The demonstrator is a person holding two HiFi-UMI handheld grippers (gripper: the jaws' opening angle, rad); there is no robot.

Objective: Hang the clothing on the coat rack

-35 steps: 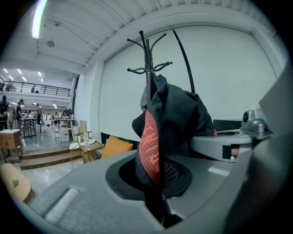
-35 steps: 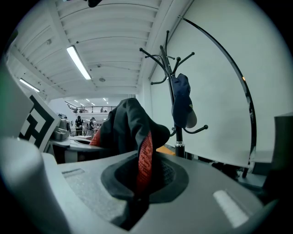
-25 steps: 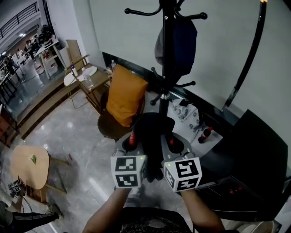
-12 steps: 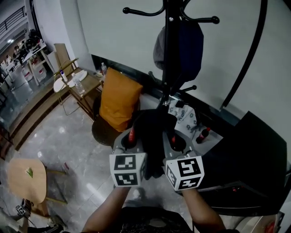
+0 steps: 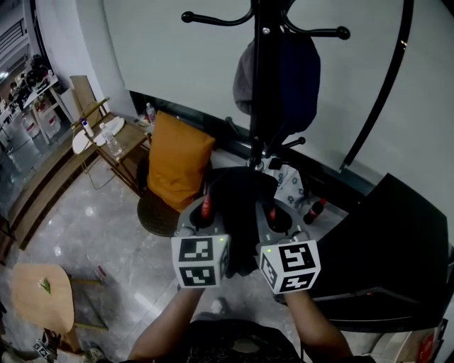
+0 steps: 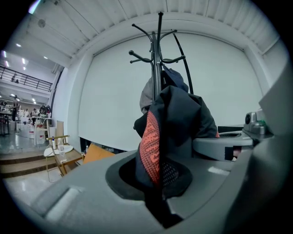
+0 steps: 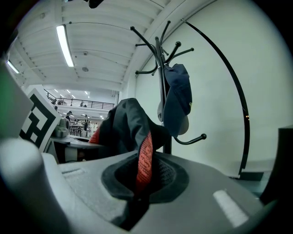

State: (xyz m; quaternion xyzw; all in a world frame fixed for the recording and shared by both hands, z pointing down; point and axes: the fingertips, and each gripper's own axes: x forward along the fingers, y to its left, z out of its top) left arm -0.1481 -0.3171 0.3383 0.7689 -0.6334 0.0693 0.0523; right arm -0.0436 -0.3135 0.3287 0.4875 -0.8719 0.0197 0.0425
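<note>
Matt cloth garment (image 5: 240, 213), glossy floor (image 5: 92, 241) (stone-like)

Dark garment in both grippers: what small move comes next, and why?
Probably lift the dark garment up and forward toward the coat rack. The left gripper and right gripper are both shut on it, and it sits below the bare upper hook; a cap occupies another side.

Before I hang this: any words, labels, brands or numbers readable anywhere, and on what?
No text is readable in any view.
Left marker cube and right marker cube: square code patterns only, no letters.
Red band on the dark garment: patterned, too blurred to read.
Bottle near the coat rack: label too small.
</note>
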